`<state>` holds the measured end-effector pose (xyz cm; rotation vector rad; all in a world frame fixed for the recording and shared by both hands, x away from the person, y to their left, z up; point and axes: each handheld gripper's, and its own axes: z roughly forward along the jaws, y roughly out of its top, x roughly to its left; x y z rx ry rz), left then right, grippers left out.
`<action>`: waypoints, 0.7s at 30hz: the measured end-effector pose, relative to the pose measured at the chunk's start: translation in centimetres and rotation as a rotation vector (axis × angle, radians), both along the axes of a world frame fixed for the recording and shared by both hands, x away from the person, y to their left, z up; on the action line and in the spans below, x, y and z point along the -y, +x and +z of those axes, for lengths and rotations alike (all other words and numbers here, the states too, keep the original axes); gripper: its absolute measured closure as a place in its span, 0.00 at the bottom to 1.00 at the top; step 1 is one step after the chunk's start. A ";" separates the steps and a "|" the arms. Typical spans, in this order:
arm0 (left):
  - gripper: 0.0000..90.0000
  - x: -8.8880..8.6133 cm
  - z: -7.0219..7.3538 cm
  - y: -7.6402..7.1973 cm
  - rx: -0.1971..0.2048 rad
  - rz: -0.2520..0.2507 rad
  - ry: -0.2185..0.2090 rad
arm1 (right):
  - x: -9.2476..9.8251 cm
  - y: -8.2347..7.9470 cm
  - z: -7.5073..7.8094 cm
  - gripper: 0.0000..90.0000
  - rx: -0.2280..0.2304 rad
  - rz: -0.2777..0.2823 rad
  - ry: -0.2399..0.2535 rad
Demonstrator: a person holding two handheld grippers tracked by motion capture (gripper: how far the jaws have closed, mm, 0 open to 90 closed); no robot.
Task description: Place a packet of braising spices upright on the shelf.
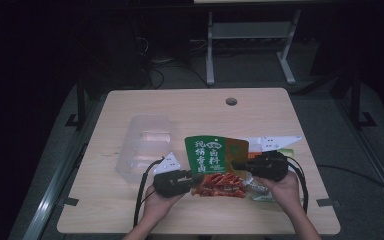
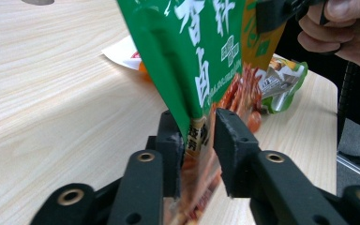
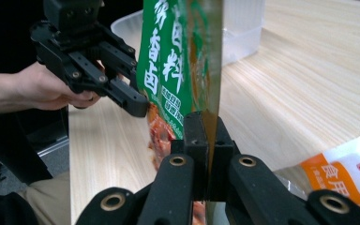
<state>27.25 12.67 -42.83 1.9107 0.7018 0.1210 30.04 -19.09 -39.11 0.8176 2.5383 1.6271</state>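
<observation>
Nearest the person, the two hands come in over the near edge of the bench, each w/ a gripper, and the green packet hangs between them, just above the near-middle of the bench.

Left gripper sits at the packet's lower-left corner. In the left gripper view its jaws stand apart w/ the packet's edge running up between them; one pad looks close against the film, the other clearly off it, so no real clamp there. Right gripper is at the packet's right side, a bit farther and higher than the left. In the right gripper view its jaws are pressed together on the thin orange-brown edge of the packet, so that side carries the weight.

Key relation: the packet stands roughly upright, long axis running up from the jaws, red printed end low and near, green end w/ white characters high and far. Left gripper is under the low corner, right gripper on the side edge, so I'd guess the right hand steers it next.

Farther off: a clear plastic tub left of the packet, apart from it. Other snack packets lie flat on the right, behind and beneath the right hand.
</observation>
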 end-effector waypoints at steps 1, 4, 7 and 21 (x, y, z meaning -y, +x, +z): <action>0.75 0.0 0.3 -0.4 0.018 0.009 0.025 | 0.0 -0.1 0.2 1.00 0.005 0.001 0.003; 0.66 -0.1 0.6 -0.8 0.029 0.010 0.030 | -0.1 -0.4 1.0 1.00 0.017 0.011 0.014; 0.62 -0.2 1.2 -1.3 0.048 0.005 0.036 | -0.5 -0.9 2.1 1.00 0.055 0.019 0.008; 0.57 -1.6 1.0 -3.8 0.044 -0.013 0.063 | -0.8 0.1 5.9 1.00 0.118 -0.035 0.013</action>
